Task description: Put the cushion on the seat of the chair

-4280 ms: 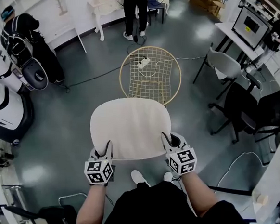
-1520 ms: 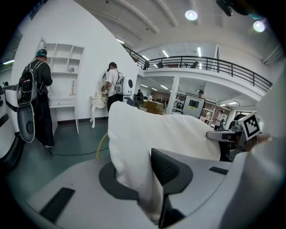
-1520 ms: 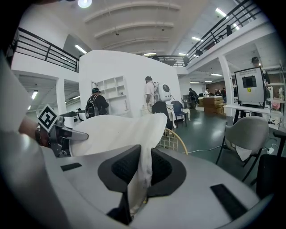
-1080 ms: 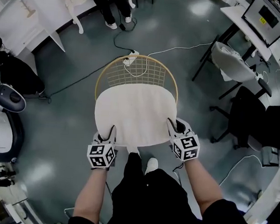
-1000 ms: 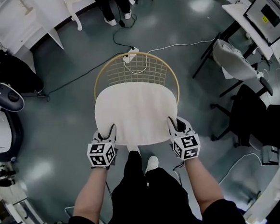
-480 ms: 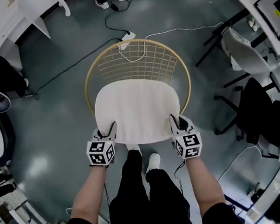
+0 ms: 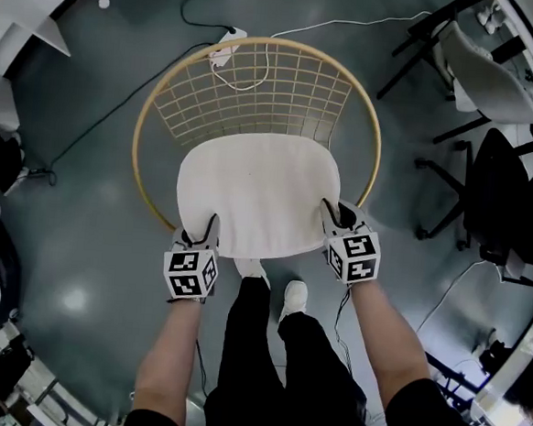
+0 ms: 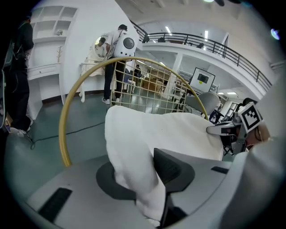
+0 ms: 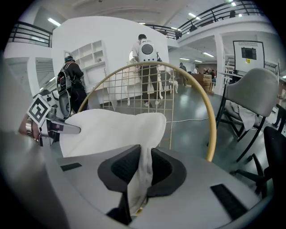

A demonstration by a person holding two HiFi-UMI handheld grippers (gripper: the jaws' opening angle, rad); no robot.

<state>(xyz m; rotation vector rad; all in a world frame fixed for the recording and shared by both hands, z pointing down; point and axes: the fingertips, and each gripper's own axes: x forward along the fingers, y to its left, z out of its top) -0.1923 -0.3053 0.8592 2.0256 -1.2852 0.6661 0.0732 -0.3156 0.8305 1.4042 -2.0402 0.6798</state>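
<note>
A cream cushion (image 7: 254,193) hangs flat over the round gold wire chair (image 7: 143,120), its far edge near the mesh back (image 7: 258,87). Whether it touches the seat I cannot tell. My left gripper (image 7: 212,225) holds its near left corner; the jaws are opening, with a thick fold of cushion (image 8: 165,129) still pressed between the pads of the left gripper (image 8: 144,179). My right gripper (image 7: 329,209) is shut on the near right corner, and the right gripper view shows the cushion edge (image 9: 111,127) pinched thin in the right gripper (image 9: 140,167).
A grey office chair (image 7: 498,74) and a black one (image 7: 511,195) stand to the right. A power strip (image 7: 227,41) with cables lies on the floor behind the gold chair. The person's shoes (image 7: 289,297) are just in front of it. People (image 8: 114,58) stand by white shelves.
Both grippers have come down with the cushion, and it now lies lower inside the chair's gold ring. The chair looks larger and closer in the head view.
</note>
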